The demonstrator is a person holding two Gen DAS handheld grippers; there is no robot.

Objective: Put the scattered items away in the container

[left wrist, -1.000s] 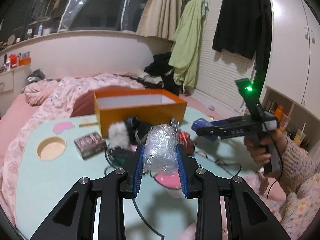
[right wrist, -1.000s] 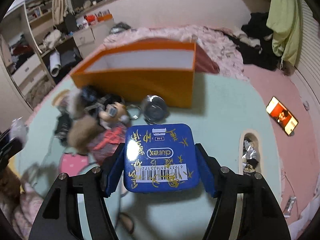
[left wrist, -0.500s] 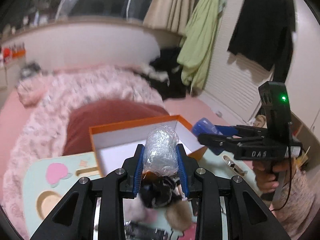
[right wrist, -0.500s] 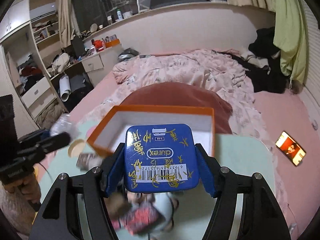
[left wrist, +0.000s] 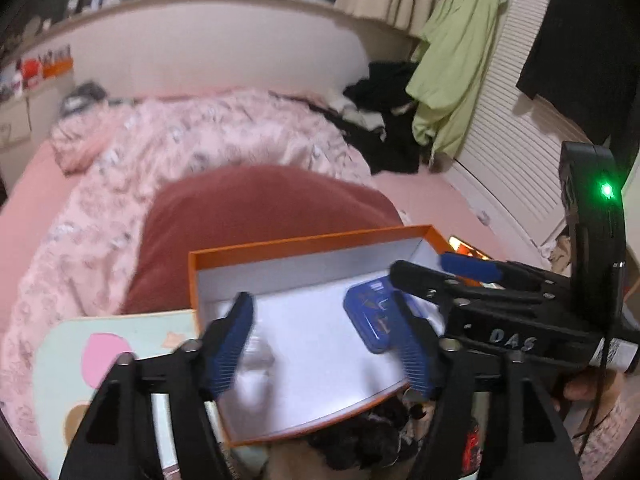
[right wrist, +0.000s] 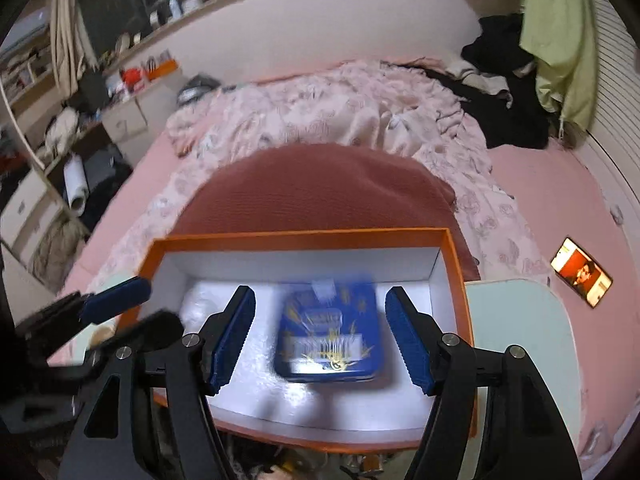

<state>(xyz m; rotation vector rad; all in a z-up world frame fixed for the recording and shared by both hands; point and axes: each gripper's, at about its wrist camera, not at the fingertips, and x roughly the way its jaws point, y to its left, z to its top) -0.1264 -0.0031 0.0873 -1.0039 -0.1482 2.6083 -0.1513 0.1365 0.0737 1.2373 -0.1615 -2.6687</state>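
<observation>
An orange box with a white inside (left wrist: pixel 304 245) (right wrist: pixel 304 234) stands on the pale green table. My left gripper (left wrist: pixel 326 344) is open above the box; the clear plastic bundle (left wrist: pixel 256 360) (right wrist: pixel 200 308) lies blurred on the box floor at the left. My right gripper (right wrist: pixel 320 340) is open above the box; the blue tin (right wrist: pixel 330 338) (left wrist: pixel 370 316) lies blurred on the box floor between its fingers. The right gripper also shows in the left wrist view (left wrist: pixel 432 274), and the left gripper in the right wrist view (right wrist: pixel 136 308).
A dark furry pile of loose items (left wrist: pixel 360 440) lies on the table before the box. A red cushion (right wrist: pixel 312 188) and a pink quilt (right wrist: pixel 320 112) lie behind it. A lit phone (right wrist: pixel 582 278) lies on the bed at the right.
Both grippers moved forward over the box and opened. The plastic bundle left the left gripper and the blue tin left the right one; both now lie in the box.
</observation>
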